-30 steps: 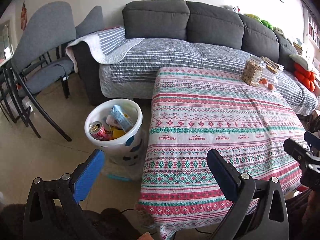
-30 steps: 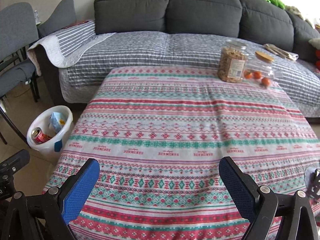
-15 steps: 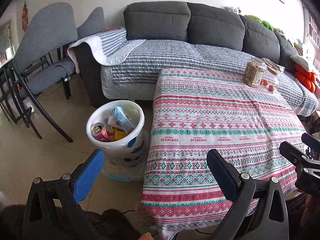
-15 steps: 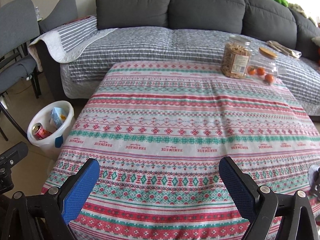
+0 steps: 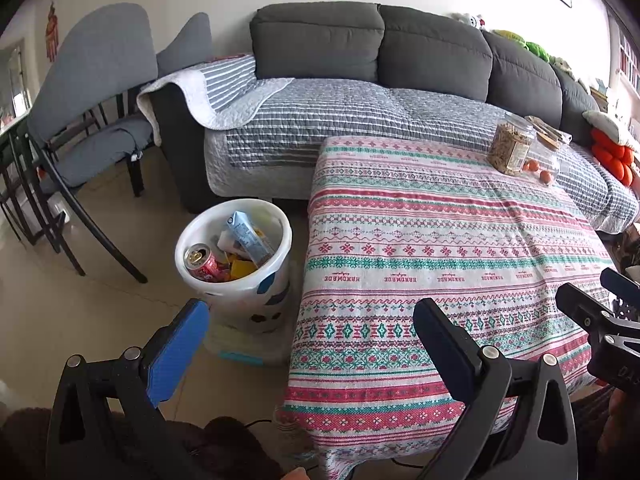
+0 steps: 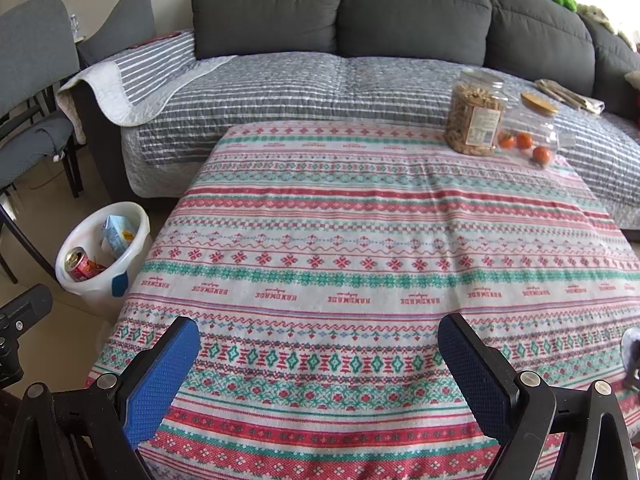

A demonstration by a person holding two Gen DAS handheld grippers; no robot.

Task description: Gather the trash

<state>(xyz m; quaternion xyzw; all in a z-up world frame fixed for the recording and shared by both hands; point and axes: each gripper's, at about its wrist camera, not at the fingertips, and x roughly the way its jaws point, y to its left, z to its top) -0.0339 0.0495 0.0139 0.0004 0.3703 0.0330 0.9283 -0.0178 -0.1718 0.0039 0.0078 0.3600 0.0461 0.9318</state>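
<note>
We hold the left gripper [image 5: 310, 328] with its jaws spread wide and nothing between them; it sits low in its frame, over the near left corner of the table [image 5: 440, 240] and the floor [image 5: 100, 300] beside it. Our right gripper [image 6: 318, 348] is likewise released and empty, low in its frame above the near edge of the patterned tablecloth [image 6: 360, 240].

The trash is in the white bin [image 5: 236, 264], left of centre in the left view and at the lower left of the right view, standing on the floor just beside the table's left edge. Inside we see a red can [image 5: 202, 264], a blue carton [image 5: 248, 236] leaning upright, and yellow scraps we cannot identify; whatever lies deeper is hidden by the rim and by these items.

At the upper right of the cloth stand a jar of snacks [image 6: 474, 118] and, touching or just beside it, a clear lidded jar holding small orange fruits [image 6: 528, 136]. The rest of the cloth is bare, giving open room across the middle.

The table's legs are covered by the hanging cloth. The grey sofa [image 6: 360, 12] runs along the table's far edge; its right end is cut off. Grey chairs [image 5: 92, 92] stand at the left, well apart from the bin, with open floor between.
</note>
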